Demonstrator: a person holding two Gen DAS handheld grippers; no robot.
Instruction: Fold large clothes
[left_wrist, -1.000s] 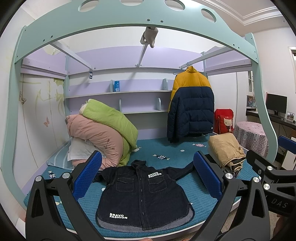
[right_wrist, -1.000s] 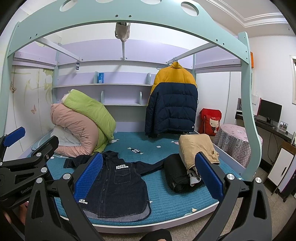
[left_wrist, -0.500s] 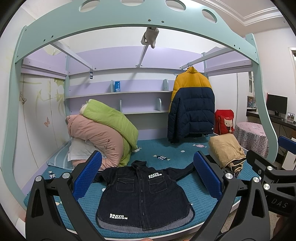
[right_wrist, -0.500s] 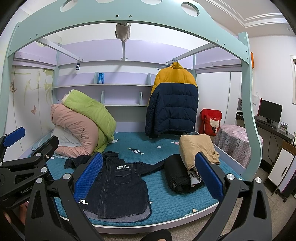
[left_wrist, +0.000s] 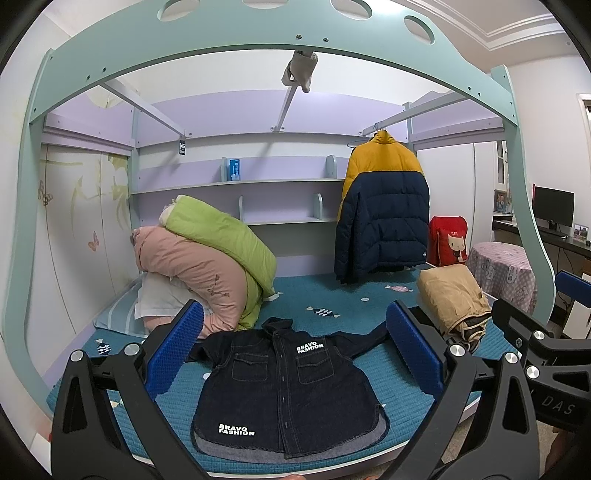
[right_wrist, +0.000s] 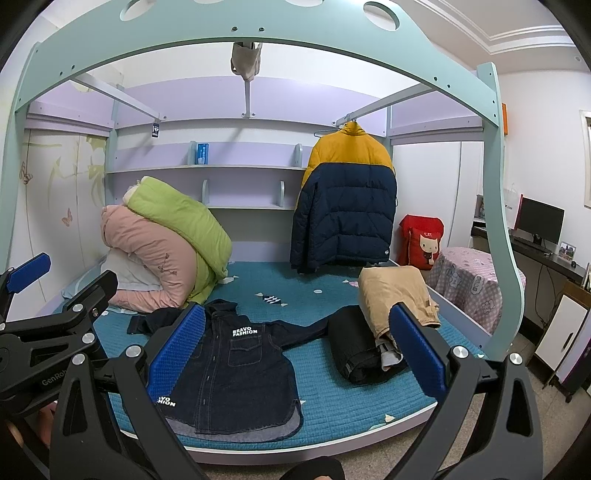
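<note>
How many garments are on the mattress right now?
3. A denim shirt spread flat near the front edge, a folded black garment to its right, and a tan one resting on that; more may be hidden.

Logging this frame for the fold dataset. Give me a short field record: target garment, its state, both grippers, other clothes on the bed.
target: dark denim shirt
state: spread flat, front up, buttoned, sleeves out, unfolded
surface: teal mattress
left gripper: open, held back from the bed, holding nothing
right gripper: open, held back from the bed, holding nothing
other clothes: folded tan garment atop a folded black garment; puffer jacket on a hanger
bedding: pink and green quilts piled at the back left
</note>
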